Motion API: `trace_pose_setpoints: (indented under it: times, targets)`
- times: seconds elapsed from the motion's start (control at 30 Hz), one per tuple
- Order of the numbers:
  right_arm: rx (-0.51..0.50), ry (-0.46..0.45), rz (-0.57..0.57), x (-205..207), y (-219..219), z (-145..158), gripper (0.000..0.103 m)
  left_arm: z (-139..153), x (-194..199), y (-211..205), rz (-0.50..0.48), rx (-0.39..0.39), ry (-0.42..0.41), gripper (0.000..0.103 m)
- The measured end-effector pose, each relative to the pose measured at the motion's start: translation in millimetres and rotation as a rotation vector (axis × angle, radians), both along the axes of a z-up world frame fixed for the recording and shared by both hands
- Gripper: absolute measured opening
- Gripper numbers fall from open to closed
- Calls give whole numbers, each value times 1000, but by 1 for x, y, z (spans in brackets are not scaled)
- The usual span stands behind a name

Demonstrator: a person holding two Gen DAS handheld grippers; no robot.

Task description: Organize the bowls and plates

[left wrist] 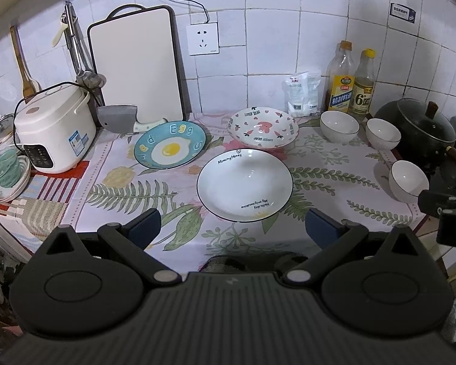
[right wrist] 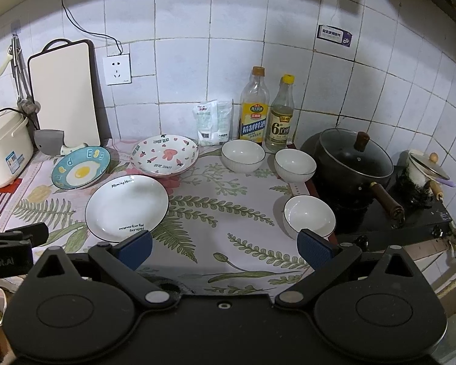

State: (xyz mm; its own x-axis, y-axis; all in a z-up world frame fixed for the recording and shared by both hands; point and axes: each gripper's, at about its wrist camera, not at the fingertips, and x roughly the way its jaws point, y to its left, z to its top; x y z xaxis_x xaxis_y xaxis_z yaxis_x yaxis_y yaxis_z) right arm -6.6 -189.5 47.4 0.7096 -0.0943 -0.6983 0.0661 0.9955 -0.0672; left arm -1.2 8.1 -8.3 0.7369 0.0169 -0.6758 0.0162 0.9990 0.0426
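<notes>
Three plates lie on the leaf-print cloth: a white plate point(left wrist: 244, 184) point(right wrist: 127, 207) nearest, a blue egg plate point(left wrist: 170, 145) point(right wrist: 81, 172) behind it to the left, and a pink-patterned plate point(left wrist: 263, 127) point(right wrist: 164, 155) at the back. Three white bowls stand apart on the right: one point(left wrist: 339, 126) point(right wrist: 243, 155) by the bottles, a second point(left wrist: 383, 133) point(right wrist: 295, 165), and a third point(left wrist: 408, 181) point(right wrist: 309, 217) nearest. My left gripper point(left wrist: 232, 228) is open, hovering before the white plate. My right gripper point(right wrist: 225, 248) is open, its right finger just in front of the nearest bowl. Neither holds anything.
A rice cooker point(left wrist: 53, 130) and dish stack point(left wrist: 10, 176) stand at the left. A cutting board point(left wrist: 135, 64) and cleaver point(left wrist: 117, 118) lean at the back wall. Two bottles point(right wrist: 266, 112) and a packet point(right wrist: 212, 121) stand behind the bowls. A black pot point(right wrist: 354, 161) sits on the stove at right.
</notes>
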Motion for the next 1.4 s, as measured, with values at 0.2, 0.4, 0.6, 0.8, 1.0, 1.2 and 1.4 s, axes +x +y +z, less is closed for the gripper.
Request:
trace_pose_setpoints:
  times: [0.2,0.4,0.6,0.8,1.0,1.2,1.4]
  targets:
    - [0,-5,-3,-2,-1,0,103,-1,-1,0,-1,0,-1,103]
    - [-29,-31,-5,-4,-2,1,103,-3,-3,-2,-7,-10,3,103]
    - [-24,-25,-12,-6,-3,-3,103,-7,0,-3,-23,-13,22,103]
    - [-27,-34,-18,-7,-5,-5,103,-9,0,-4,-19,-2,18,103]
    - [-50,-48,-25,-8,-6,-5,103,-10,0,-5,-15,9,10,103]
    - [-54,-47,-18,-9,-5,-6,103,-11,0,-6,-15,12,8,103]
    - [-62,-47,-14,-10,-4,-7,103,-12,0,-6,-19,15,7,103]
